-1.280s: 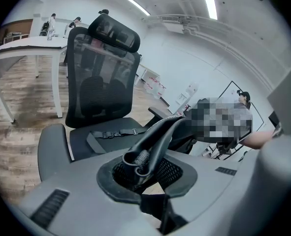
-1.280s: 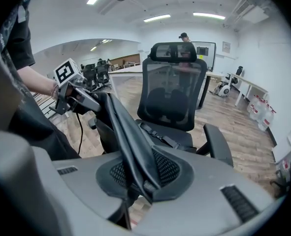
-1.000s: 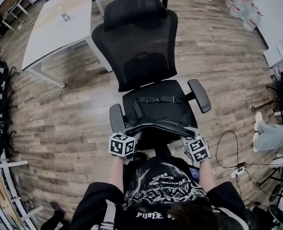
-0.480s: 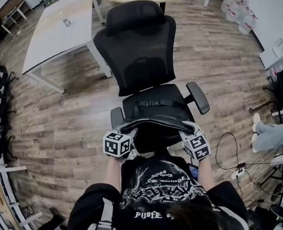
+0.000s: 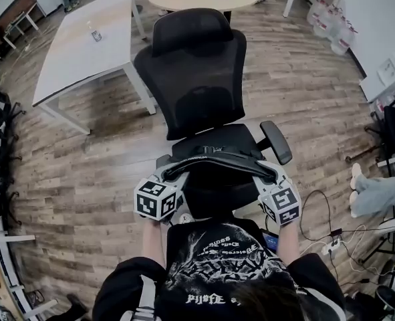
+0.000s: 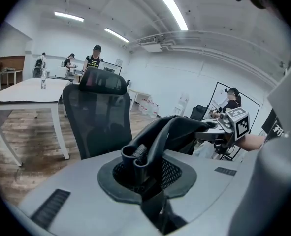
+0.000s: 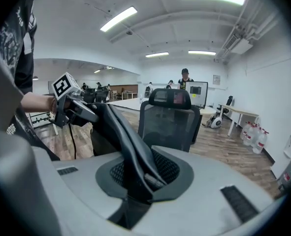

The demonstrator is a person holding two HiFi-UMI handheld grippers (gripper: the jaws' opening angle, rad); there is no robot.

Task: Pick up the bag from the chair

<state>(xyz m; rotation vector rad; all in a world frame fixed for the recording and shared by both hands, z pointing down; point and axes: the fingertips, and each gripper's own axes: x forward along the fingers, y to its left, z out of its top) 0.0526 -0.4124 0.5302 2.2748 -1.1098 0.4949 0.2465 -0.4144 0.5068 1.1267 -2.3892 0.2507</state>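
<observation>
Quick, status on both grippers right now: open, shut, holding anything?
Left gripper: closed, gripping the top edge of the black bag.
Right gripper: closed, gripping the same bag's top edge at the other end.

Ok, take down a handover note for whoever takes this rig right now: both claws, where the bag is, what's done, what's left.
Left claw: shut on the bag at its left end; its jaws have just closed a little further.
Right claw: shut on the bag's right end.
The bag is black, strung between the two claws over the front of the chair seat; can't tell if its bottom is off the seat.
Done: both grips made.
Left: lift it clear of the chair.
</observation>
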